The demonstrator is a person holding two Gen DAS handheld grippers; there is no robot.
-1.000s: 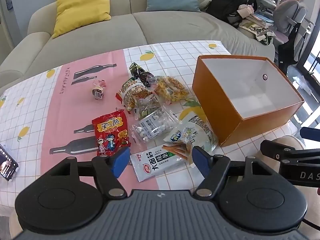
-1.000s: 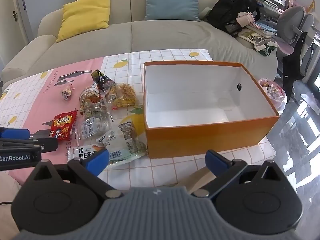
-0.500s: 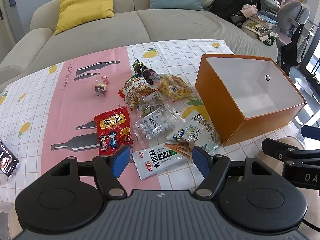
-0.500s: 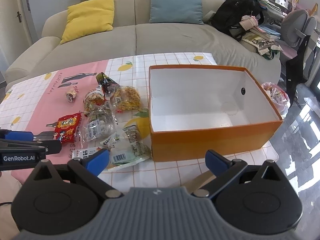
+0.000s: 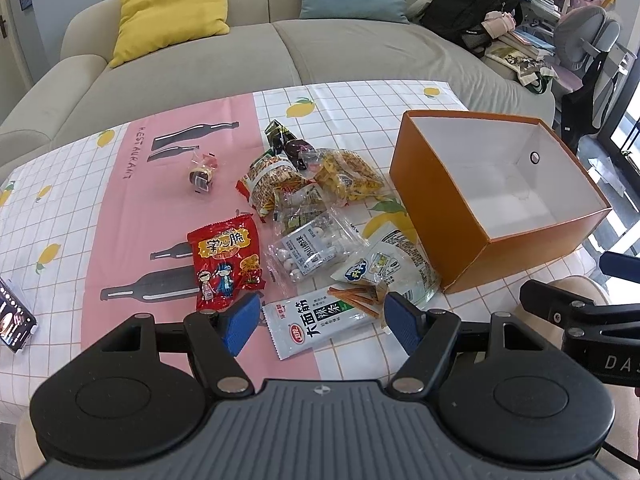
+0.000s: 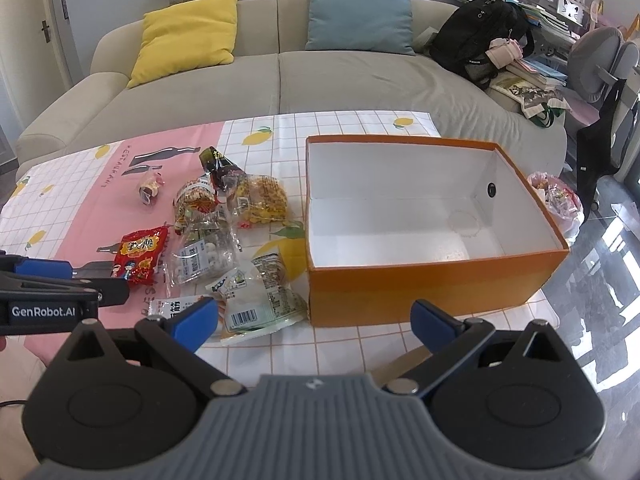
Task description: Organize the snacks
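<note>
An empty orange box (image 5: 436,216) with a white inside stands on the table's right; it also shows in the right wrist view (image 6: 432,284). A pile of snack packets lies left of it: a red packet (image 5: 225,263), a white packet with green print (image 5: 320,322), a clear bag of white candies (image 5: 312,251), a green-white bag (image 6: 260,300), a yellow bag (image 5: 350,175). My left gripper (image 5: 320,322) is open, above the white packet at the table's near edge. My right gripper (image 6: 314,316) is open and empty, before the box's near wall.
A small wrapped candy (image 5: 202,170) lies apart on the pink stripe. A phone (image 5: 14,320) lies at the table's left edge. A beige sofa (image 5: 240,52) with yellow and blue cushions runs behind the table. A black backpack (image 6: 476,40) and chairs stand at right.
Both grippers have drawn back and risen slightly, so the table and sofa show further away. Both stay open. Nothing on the table has moved.
</note>
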